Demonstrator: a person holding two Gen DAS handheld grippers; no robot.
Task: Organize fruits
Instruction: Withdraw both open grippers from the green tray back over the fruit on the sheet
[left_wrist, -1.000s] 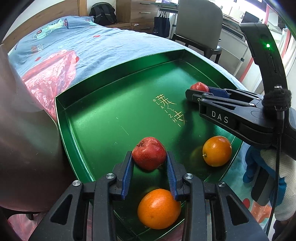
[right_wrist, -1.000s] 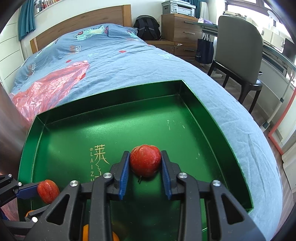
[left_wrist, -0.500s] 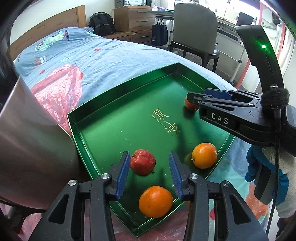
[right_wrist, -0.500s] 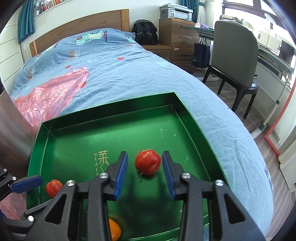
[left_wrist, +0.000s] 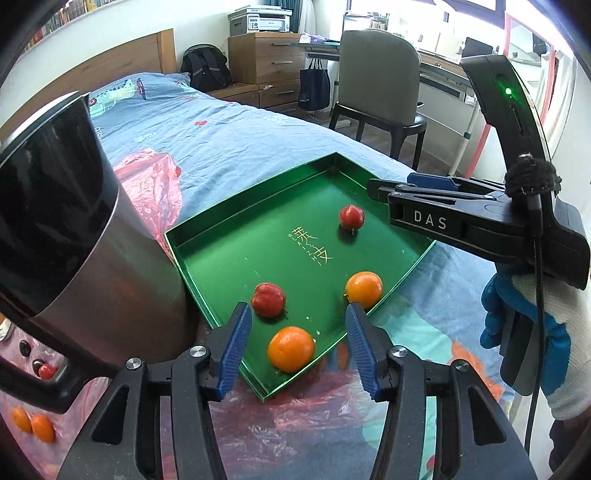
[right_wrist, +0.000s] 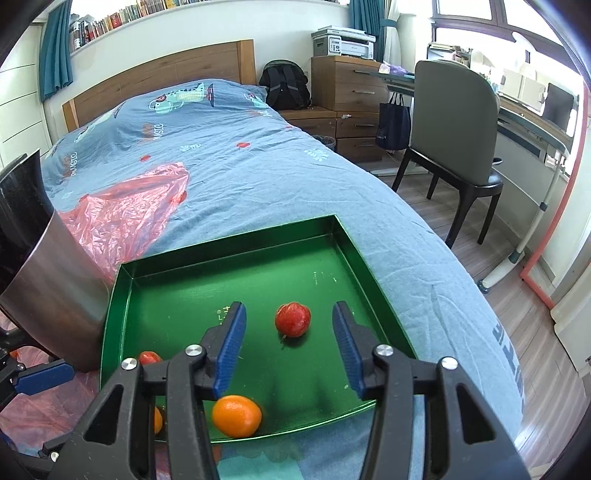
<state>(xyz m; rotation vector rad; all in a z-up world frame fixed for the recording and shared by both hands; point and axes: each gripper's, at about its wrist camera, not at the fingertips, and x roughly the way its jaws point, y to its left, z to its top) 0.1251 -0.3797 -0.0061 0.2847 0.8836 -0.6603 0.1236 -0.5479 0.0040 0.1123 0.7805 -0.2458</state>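
Green is the colour of my tray (left_wrist: 236, 221), and it sits on the blue bed cover (right_wrist: 258, 162). Four fruits lie in it: two red ones and two oranges. My left gripper (left_wrist: 297, 345) is wide open and holds nothing. A near red fruit (left_wrist: 268, 299) lies just past its left finger, and a near orange (left_wrist: 291, 349) sits between its fingers, close to the tray's corner. The other orange (left_wrist: 364, 289) is by its right finger. My right gripper (right_wrist: 286, 347) is wide open too, empty, with the far red fruit (right_wrist: 293, 319) lying loose between its blue pads. A shiny metal pot (left_wrist: 77, 236) stands beside the tray, on a pink plastic bag (right_wrist: 125, 210).
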